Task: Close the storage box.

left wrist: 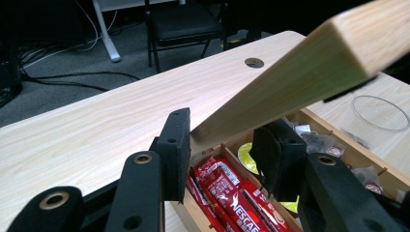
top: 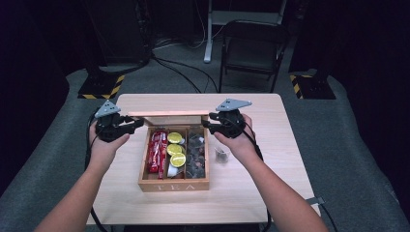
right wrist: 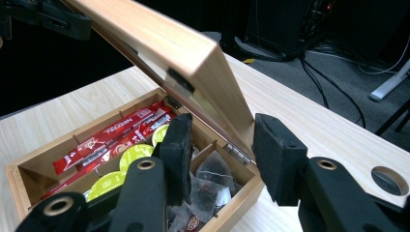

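A wooden tea box (top: 174, 185) stands open on the table with its lid (top: 169, 114) tilted up at the back. Inside lie red packets (top: 157, 150), yellow-topped capsules (top: 175, 149) and dark tea bags (top: 196, 152). My left gripper (top: 138, 123) is at the lid's left end. In the left gripper view, that gripper (left wrist: 220, 145) is shut across the lid (left wrist: 309, 67) corner. My right gripper (top: 208, 123) is at the lid's right end. In the right gripper view, that gripper (right wrist: 220, 145) has its pads pressed on either face of the lid (right wrist: 179, 43).
A small clear glass (top: 221, 155) stands on the table just right of the box, under my right hand. The light wooden table (top: 256, 193) has a cable hole (right wrist: 389, 180) near its far edge. A dark folding chair (top: 251, 48) stands beyond it.
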`<action>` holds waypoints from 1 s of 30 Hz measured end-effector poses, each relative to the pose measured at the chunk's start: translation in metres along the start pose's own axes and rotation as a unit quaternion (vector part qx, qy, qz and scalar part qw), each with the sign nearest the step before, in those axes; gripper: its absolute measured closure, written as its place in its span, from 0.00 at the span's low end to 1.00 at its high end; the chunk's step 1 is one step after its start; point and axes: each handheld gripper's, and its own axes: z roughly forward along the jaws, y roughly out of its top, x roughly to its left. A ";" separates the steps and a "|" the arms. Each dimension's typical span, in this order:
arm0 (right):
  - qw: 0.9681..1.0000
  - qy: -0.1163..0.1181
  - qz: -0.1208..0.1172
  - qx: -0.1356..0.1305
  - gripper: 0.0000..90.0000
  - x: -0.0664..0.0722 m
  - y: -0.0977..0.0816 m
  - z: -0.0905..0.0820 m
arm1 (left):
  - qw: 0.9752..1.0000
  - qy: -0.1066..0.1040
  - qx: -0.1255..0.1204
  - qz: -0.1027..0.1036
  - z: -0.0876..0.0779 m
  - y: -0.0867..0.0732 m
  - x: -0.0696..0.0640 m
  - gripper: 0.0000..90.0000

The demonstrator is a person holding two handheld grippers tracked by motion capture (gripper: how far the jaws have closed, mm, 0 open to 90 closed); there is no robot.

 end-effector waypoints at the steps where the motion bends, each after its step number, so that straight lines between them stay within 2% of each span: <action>1: 1.000 -0.001 -0.002 -0.005 0.65 0.000 0.001 0.000 | 1.000 0.000 -0.002 -0.001 0.000 0.000 0.000 0.65; 3: 1.000 -0.001 0.002 -0.003 0.65 0.002 0.002 -0.001 | 1.000 -0.001 -0.001 0.002 -0.002 0.000 -0.001 0.65; 5: 1.000 0.001 -0.005 -0.005 0.65 0.002 0.004 -0.002 | 1.000 -0.003 -0.001 0.003 -0.004 0.000 -0.002 0.65; 6: 1.000 0.000 0.002 -0.007 0.65 0.003 0.005 -0.003 | 1.000 -0.003 -0.006 0.003 -0.005 0.000 -0.002 0.64; 7: 1.000 0.001 -0.006 -0.010 0.65 0.003 0.006 -0.003 | 1.000 -0.005 -0.007 0.003 -0.007 0.000 -0.003 0.64; 9: 1.000 0.002 0.001 -0.011 0.65 0.004 0.006 -0.005 | 1.000 -0.008 -0.007 0.004 -0.009 0.001 -0.003 0.64; 10: 1.000 0.004 -0.006 -0.013 0.66 0.003 0.006 -0.005 | 1.000 -0.010 -0.007 0.004 -0.011 0.001 -0.003 0.64; 13: 1.000 0.003 0.000 -0.010 0.66 0.005 0.006 -0.007 | 1.000 -0.014 -0.008 0.005 -0.014 0.001 -0.004 0.64; 14: 1.000 0.005 -0.007 -0.009 0.66 0.005 0.006 -0.008 | 1.000 -0.015 -0.010 0.005 -0.015 0.000 -0.005 0.64; 15: 1.000 0.003 0.004 -0.010 0.66 0.007 0.007 -0.008 | 1.000 -0.015 -0.011 0.005 -0.016 0.000 -0.005 0.64; 16: 1.000 0.004 -0.007 -0.011 0.66 0.006 0.006 -0.008 | 1.000 -0.017 -0.012 0.005 -0.018 0.001 -0.005 0.64; 18: 1.000 0.004 -0.004 -0.010 0.66 0.007 0.007 -0.009 | 1.000 -0.018 -0.018 0.005 -0.021 0.001 -0.006 0.65; 26: 1.000 0.007 -0.009 -0.008 0.66 0.010 0.005 -0.013 | 0.999 -0.025 -0.020 0.014 -0.031 0.000 -0.010 0.65; 28: 1.000 0.006 -0.001 -0.007 0.66 0.012 0.003 -0.013 | 0.999 -0.026 -0.022 0.016 -0.033 -0.002 -0.011 0.65; 30: 1.000 0.008 -0.003 -0.006 0.66 0.013 0.001 -0.014 | 0.999 -0.027 -0.020 0.018 -0.034 -0.003 -0.012 0.65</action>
